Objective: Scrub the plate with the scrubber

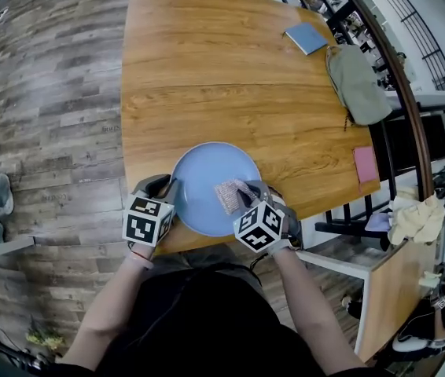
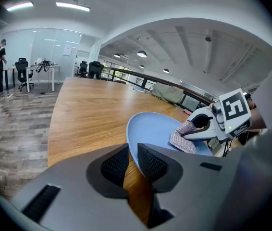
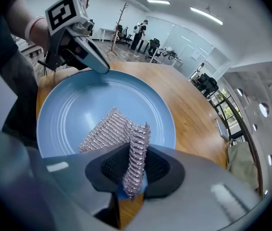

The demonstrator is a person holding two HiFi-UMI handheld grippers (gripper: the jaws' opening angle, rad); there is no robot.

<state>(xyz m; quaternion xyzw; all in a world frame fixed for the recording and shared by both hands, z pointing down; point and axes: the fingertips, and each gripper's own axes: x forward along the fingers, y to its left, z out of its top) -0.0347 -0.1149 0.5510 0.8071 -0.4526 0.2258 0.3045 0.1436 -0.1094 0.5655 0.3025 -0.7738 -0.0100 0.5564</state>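
Tabletop (image 1: 207, 69) of light wood planks is seen w/ a round pale-blue plate (image 1: 207, 171) set at its near edge, in front of the person. The plate's left rim is clamped between the 2 jaws of the left gripper (image 2: 132, 160), w/ 1 pad pressed on each side of the rim. The right gripper (image 3: 133, 166) is closed on a silvery-pink knitted mesh scrubber (image 3: 108, 129). 1 end is pinched upright between the pads; the rest is laid flat on the plate's inner surface, towards its right side.
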